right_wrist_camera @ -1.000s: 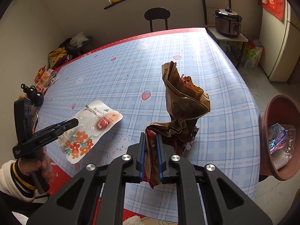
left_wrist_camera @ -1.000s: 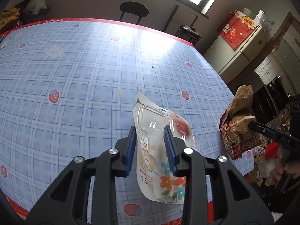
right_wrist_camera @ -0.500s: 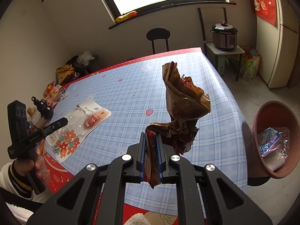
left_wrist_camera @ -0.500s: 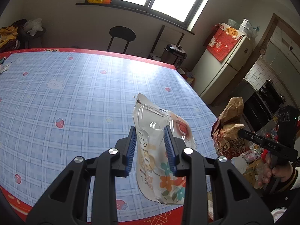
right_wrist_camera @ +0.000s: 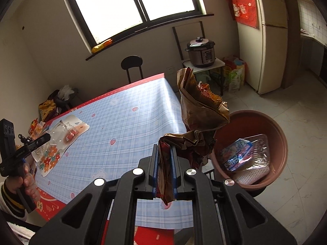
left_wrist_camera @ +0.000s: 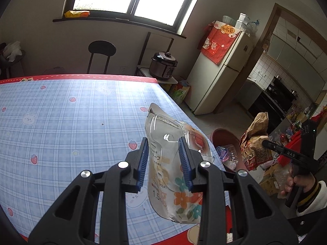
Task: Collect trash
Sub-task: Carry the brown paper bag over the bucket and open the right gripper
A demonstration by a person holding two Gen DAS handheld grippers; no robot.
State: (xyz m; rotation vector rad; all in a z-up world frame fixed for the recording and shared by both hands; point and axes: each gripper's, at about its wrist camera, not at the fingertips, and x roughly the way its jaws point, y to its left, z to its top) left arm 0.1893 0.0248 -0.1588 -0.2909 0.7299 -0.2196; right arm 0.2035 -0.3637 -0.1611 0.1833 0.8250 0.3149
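One clear pouch – one brown paper bag – one basin – two claws.

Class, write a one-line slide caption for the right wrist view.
Right gripper carries a crumpled brown paper bag beside the brown bin, which already holds wrappers.

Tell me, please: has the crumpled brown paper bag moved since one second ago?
Yes. The brown paper bag, held in the right claw, was over the checked tablecloth before; now it has moved right, to the brown bin.
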